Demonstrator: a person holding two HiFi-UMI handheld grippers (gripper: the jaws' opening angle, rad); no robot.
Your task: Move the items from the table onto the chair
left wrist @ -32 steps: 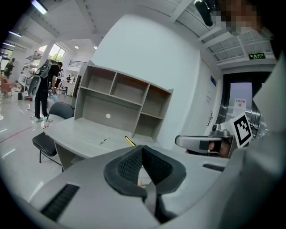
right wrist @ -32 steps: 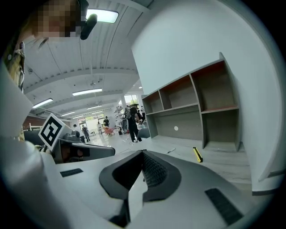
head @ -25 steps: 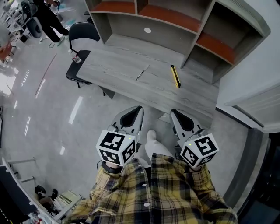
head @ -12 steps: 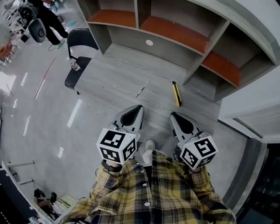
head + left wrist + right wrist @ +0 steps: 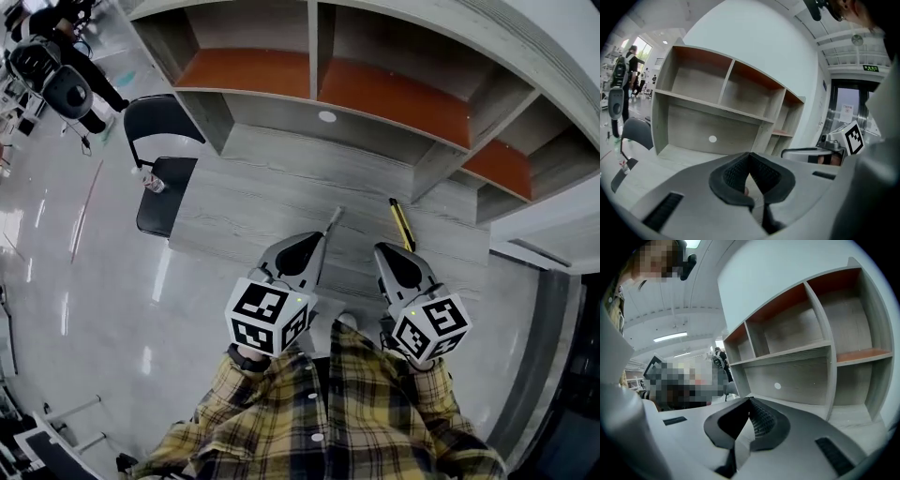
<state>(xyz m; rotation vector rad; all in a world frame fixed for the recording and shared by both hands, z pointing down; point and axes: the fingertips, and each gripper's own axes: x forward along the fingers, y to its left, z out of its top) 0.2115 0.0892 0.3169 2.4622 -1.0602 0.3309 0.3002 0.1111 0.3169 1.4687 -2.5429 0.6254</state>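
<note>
yellow plaid shirt (image 5: 319,412) nearest. left gripper (image 5: 319,242) and right gripper (image 5: 382,251) above near edge of grey wood-grain table (image 5: 253,202) — both pairs of jaws closed tip to tip, nothing held. thin silvery metal tool (image 5: 335,217) lies on table just past left tip; yellow-and-black utility knife (image 5: 402,223) just past right gripper. black chair (image 5: 167,202) at table's left end — small clear bottle (image 5: 150,182) on seat. orange-lined shelf unit (image 5: 253,70) at back.

Grey shelf unit (image 5: 412,112) on worktop's (image 5: 272,187) far edge, orange inner panels, white round cap (image 5: 326,116) in back panel, glossy floor (image 5: 84,309) off left edge, bystander (image 5: 80,61) beyond far-left corner
</note>
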